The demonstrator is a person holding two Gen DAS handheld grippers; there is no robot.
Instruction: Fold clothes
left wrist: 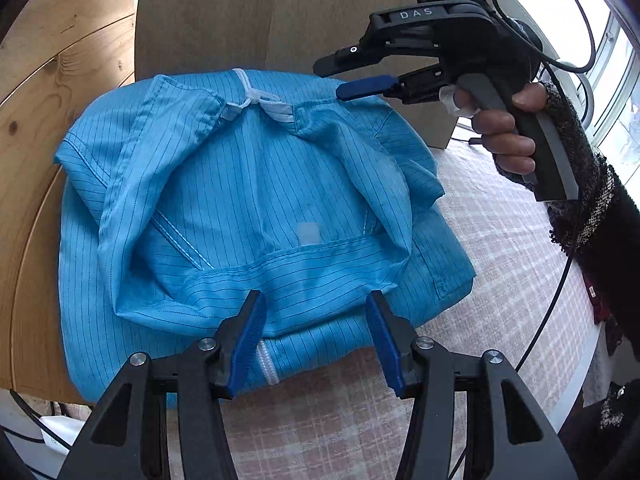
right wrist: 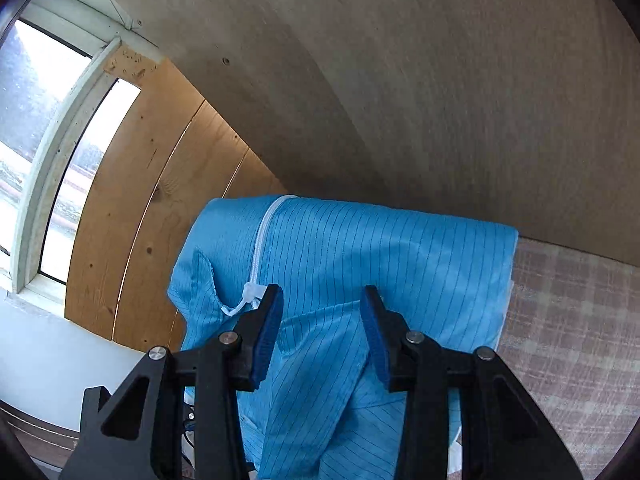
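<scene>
Over the near hem, your left gripper [left wrist: 316, 312] sat with jaws apart, gripping nothing. Your right gripper [right wrist: 322, 312] was likewise spread, above the collar end. The folded blue garment [left wrist: 248, 200] lay on the checked cloth [left wrist: 500, 248], against the wood panel [left wrist: 48, 92].

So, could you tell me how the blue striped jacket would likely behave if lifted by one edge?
The blue striped jacket looks thin and creased, so it would probably flop and unfold. Its smooth weave may slip in a shallow pinch. The white zipper probably adds little stiffness.
</scene>
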